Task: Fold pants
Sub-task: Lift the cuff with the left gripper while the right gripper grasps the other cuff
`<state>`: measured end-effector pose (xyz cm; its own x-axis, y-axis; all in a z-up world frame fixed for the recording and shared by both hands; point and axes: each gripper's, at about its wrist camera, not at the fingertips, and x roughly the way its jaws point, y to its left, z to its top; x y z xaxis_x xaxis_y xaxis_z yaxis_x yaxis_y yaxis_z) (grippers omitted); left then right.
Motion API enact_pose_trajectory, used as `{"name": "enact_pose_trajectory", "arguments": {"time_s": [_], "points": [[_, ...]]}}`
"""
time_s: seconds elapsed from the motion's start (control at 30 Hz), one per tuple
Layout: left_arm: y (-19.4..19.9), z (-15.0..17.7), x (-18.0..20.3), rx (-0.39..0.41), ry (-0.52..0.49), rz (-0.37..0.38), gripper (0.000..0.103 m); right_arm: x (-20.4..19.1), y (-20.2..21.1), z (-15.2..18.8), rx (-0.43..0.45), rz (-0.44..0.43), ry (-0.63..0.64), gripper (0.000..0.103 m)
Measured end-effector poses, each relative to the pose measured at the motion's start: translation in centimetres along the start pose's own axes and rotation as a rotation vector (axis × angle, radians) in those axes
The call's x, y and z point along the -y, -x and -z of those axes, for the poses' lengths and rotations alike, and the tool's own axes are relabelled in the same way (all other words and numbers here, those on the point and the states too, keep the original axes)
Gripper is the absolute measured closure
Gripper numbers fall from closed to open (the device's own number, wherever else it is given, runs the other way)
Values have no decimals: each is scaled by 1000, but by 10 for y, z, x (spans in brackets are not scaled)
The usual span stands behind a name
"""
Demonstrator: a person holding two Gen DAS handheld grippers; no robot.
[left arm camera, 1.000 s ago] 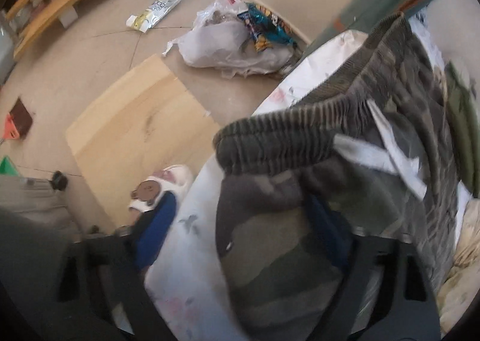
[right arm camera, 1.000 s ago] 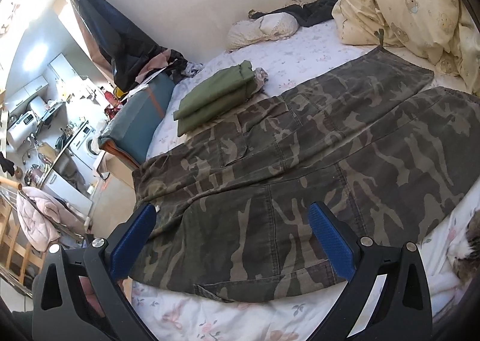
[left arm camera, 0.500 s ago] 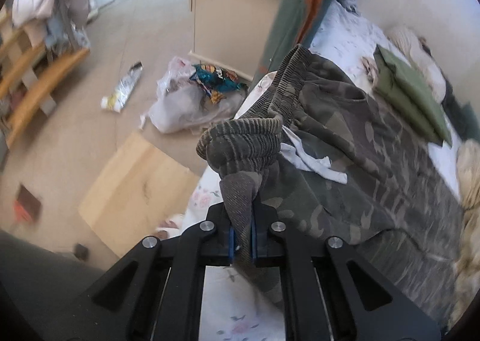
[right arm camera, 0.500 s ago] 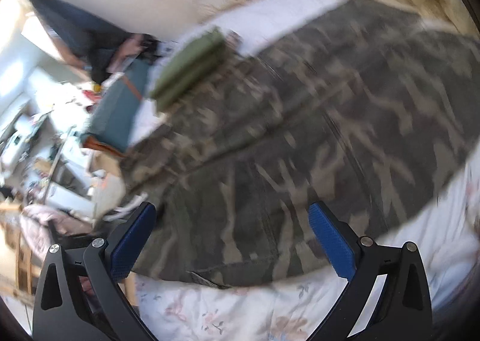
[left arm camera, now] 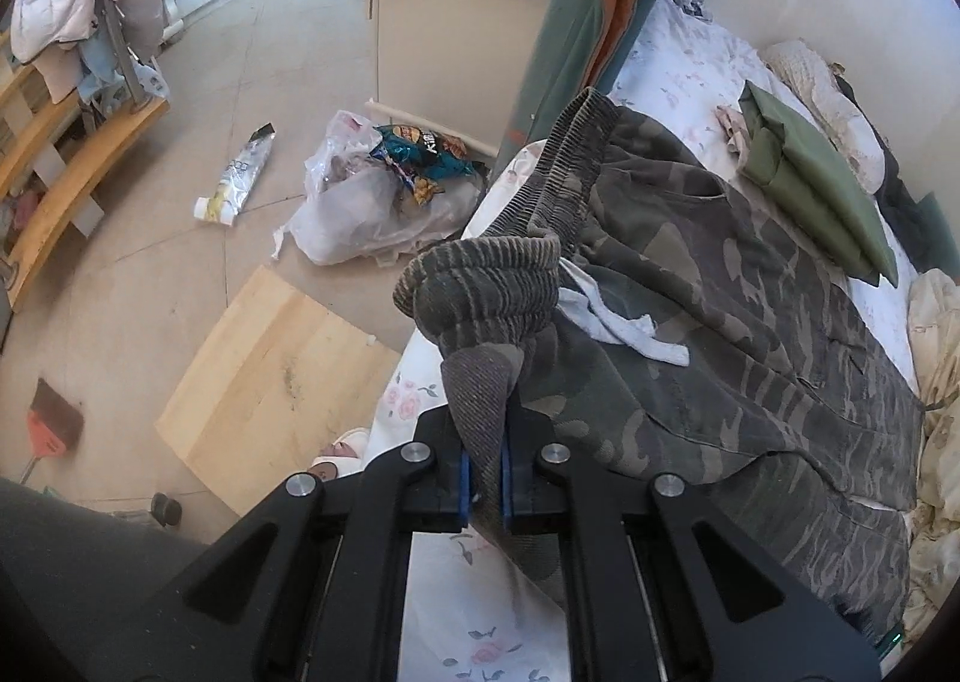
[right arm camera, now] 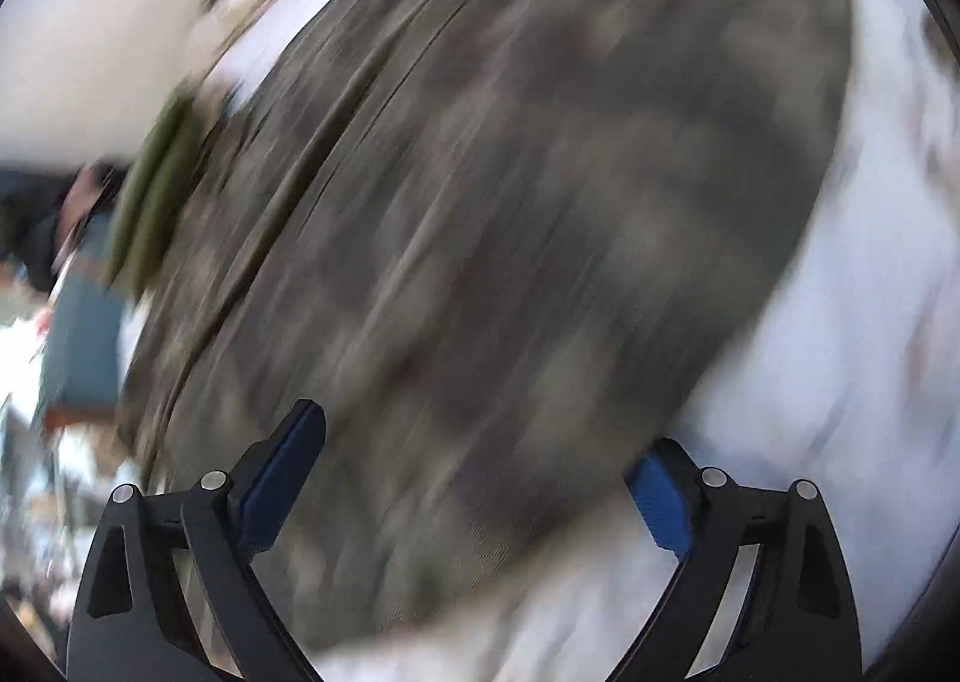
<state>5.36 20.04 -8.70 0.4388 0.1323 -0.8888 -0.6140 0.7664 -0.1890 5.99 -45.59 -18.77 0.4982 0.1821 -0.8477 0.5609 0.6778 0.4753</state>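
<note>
**Barely started on these pants**

My left gripper point(left arm camera: 485, 479) is clamped on a pinch of the camo pants point(left arm camera: 720, 334) near the waistband point(left arm camera: 480, 286), lifted off the bed point(left arm camera: 672, 58). My right gripper point(right arm camera: 474, 478) is closing over blurry pant fabric, nothing pinched yet. Beyond that the legs lie flat and unfolded, so every fold is left.
</note>
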Motion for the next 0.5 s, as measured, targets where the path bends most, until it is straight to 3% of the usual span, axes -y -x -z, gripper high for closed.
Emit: {"name": "enact_pose_trajectory", "arguments": {"time_s": [0.13,0.27,0.5], "points": [[-3,1,-1,-7,4,-5,98,41,9,-79,118,64,-152,14],[-6,0,-3,-9,1,-17,98,59,29,-147,202,158,-158,18],[-9,1,-2,-9,-4,-47,98,105,63,-213,287,277,-236,28]]}}
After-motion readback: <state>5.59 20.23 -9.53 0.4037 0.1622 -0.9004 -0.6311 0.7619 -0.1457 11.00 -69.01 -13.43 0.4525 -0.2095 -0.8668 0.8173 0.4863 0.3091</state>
